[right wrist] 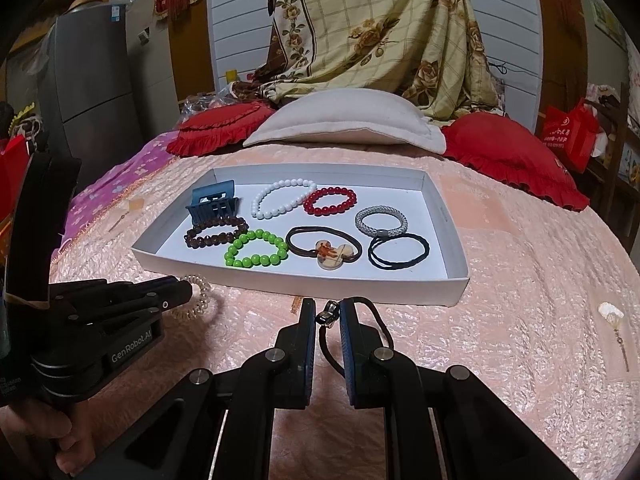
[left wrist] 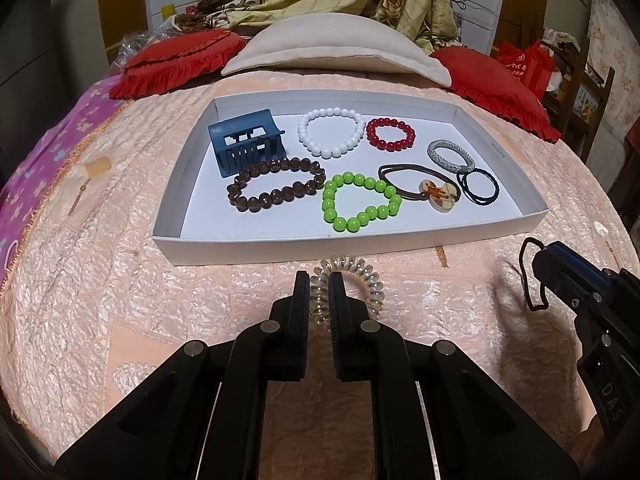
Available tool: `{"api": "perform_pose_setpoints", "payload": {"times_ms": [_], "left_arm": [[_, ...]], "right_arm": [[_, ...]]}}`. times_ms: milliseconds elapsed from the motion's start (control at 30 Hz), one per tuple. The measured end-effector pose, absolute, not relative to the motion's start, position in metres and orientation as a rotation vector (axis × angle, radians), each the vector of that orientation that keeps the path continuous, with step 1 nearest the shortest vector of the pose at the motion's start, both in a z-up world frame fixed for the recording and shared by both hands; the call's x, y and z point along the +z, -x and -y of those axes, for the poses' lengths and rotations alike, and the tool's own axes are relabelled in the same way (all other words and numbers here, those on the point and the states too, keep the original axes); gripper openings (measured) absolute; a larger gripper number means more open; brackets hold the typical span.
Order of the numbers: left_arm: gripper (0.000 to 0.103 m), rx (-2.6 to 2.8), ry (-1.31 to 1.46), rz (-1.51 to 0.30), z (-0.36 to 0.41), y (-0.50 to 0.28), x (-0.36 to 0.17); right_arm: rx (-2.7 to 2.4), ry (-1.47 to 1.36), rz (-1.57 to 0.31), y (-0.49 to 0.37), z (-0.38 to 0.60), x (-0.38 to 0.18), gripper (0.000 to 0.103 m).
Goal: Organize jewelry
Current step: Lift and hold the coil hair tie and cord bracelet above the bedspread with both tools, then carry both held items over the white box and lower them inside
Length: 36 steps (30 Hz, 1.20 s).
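Left wrist view takes in a bed under a quilted peach bedspread, and on it a shallow white cardboard tray that already carries a blue plastic claw clip, a white bead bracelet, a red bead bracelet, a brown bead bracelet, a green bead bracelet, a brown elastic tie with a wooden mouse-shaped charm, a silver braided band and a black elastic loop.

Just in front of the tray's near wall, the left gripper has its jaws narrowed onto one side of a clear plastic spiral hair tie, which lies on or just above the bedspread. The right gripper is likewise narrowed, pinching a thin dark elastic hair tie with a small metal clasp, held just short of the tray.

Judging by this, the step in hand is carrying the last loose pieces into the tray. The next move calls for lifting each tie clear of the near wall and releasing it over a bare patch, most likely the front strip, without dragging the beads aside.
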State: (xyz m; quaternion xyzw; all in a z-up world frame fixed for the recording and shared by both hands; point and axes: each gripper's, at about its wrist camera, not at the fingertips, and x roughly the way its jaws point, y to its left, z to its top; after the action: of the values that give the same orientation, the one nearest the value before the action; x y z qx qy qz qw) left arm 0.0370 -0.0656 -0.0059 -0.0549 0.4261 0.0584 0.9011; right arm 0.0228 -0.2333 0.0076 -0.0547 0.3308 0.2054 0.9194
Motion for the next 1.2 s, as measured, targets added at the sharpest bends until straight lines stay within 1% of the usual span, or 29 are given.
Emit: {"api": "perform_pose_setpoints", "payload": {"times_ms": [900, 1033, 1200], "left_arm": [[0.008, 0.138, 0.108, -0.880, 0.062, -0.038, -0.009], [0.008, 0.111, 0.139, -0.852, 0.058, -0.035, 0.000], [0.008, 0.092, 0.215, -0.776, 0.045, -0.036, 0.023]], "right_arm": [[0.429, 0.106, -0.671, -0.022, 0.236, 0.010, 0.011], [0.440, 0.068, -0.665, -0.022, 0.242, 0.015, 0.011], [0.438, 0.016, -0.608, -0.035, 0.250, 0.036, 0.011]]}}
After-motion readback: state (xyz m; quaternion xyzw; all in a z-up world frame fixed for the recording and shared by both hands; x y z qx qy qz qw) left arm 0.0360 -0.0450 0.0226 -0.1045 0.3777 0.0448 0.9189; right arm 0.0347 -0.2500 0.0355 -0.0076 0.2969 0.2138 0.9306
